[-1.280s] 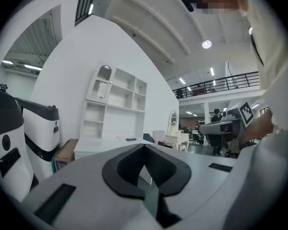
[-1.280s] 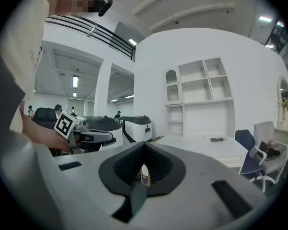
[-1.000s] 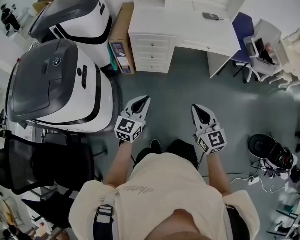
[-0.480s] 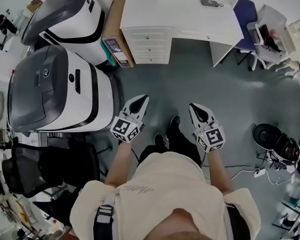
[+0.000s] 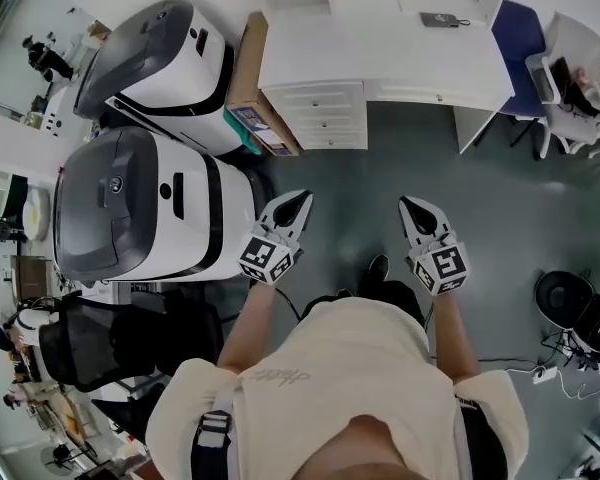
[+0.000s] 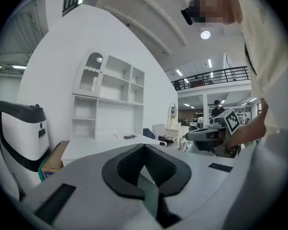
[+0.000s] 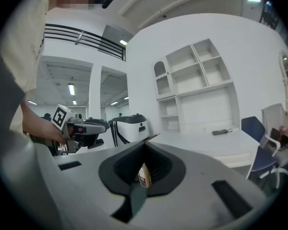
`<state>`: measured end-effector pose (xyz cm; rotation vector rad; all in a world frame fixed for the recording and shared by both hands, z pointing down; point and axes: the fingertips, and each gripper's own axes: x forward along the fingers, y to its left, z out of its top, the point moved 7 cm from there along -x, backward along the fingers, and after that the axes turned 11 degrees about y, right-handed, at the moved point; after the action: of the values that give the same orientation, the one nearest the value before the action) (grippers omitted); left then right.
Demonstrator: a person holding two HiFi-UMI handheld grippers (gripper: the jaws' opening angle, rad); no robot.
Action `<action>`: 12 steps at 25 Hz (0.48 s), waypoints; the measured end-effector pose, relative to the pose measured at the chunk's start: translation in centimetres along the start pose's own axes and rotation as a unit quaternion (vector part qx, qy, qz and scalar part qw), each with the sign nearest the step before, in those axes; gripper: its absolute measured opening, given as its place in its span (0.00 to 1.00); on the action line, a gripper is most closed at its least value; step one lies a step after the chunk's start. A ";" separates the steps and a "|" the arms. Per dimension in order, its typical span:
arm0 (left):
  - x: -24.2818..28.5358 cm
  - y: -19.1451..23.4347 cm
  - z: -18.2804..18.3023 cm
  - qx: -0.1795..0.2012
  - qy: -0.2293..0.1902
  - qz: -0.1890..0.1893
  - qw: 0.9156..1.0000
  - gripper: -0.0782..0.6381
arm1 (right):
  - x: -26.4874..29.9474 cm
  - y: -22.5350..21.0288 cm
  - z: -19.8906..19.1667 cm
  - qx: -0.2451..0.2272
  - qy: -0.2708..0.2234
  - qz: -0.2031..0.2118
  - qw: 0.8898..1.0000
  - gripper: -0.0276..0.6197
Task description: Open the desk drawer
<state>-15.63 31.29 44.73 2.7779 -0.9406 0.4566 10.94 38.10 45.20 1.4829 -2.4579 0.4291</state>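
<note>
The white desk [image 5: 380, 53] stands against the far wall, with a stack of three drawers [image 5: 325, 115] under its left end, all pushed in. Both grippers hang over the grey floor, well short of the desk, and point toward it. My left gripper [image 5: 304, 198] is shut with nothing in it, as is my right gripper [image 5: 408, 204]. In the left gripper view the shut left gripper [image 6: 144, 147] faces the desk top [image 6: 101, 145] and its shelf unit [image 6: 108, 99]. The right gripper view shows the right gripper [image 7: 145, 145] with its tips together and the desk [image 7: 206, 143] ahead.
Two large white and grey machines [image 5: 155, 203] [image 5: 165, 53] stand to the left, with a cardboard box [image 5: 245, 68] beside the drawers. A blue chair [image 5: 520, 43] sits at the desk's right end. A black office chair [image 5: 100, 338] is near left, and cables and gear [image 5: 565, 298] lie right.
The person has stepped across the floor, carrying both grippers along toward the desk. Both have stayed shut.
</note>
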 end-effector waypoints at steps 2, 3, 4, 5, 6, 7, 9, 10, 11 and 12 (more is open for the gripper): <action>0.9 0.3 0.7 -0.002 0.001 0.009 1.000 0.11 | 0.6 -1.7 0.6 0.005 -0.007 0.000 1.000 0.04; 1.3 0.4 1.0 -0.002 0.002 0.014 1.000 0.11 | 0.9 -2.5 1.0 0.014 -0.013 0.002 1.000 0.04; 1.6 0.5 1.3 -0.002 0.002 0.019 1.000 0.12 | 1.2 -3.2 1.3 0.024 -0.018 0.006 1.000 0.04; 1.8 0.6 1.5 -0.003 0.003 0.024 1.000 0.12 | 1.5 -3.9 1.5 0.030 -0.020 0.011 0.999 0.04; 1.9 0.6 1.6 -0.006 0.003 0.029 1.000 0.12 | 1.9 -4.4 1.7 0.030 -0.019 0.016 0.999 0.04; 1.9 0.7 1.5 -0.010 0.005 0.034 0.999 0.11 | 2.4 -4.8 1.9 0.026 -0.015 0.020 0.999 0.04; 1.7 1.1 0.9 -0.022 0.012 0.045 0.999 0.12 | 3.4 -5.2 2.0 0.022 -0.008 0.027 0.999 0.04; 1.6 1.3 0.6 -0.028 0.016 0.051 0.998 0.12 | 4.0 -5.4 2.0 0.023 -0.008 0.029 0.999 0.04; 1.7 1.6 0.3 -0.035 0.020 0.055 0.998 0.11 | 4.5 -5.7 2.1 0.023 -0.008 0.028 0.999 0.04; 1.8 1.9 0.0 -0.042 0.023 0.060 0.997 0.11 | 4.9 -6.0 2.2 0.021 -0.008 0.026 0.999 0.04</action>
<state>-15.45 28.78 45.45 2.6356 -1.0933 0.4859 13.91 30.58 45.63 1.4467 -2.5196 0.4822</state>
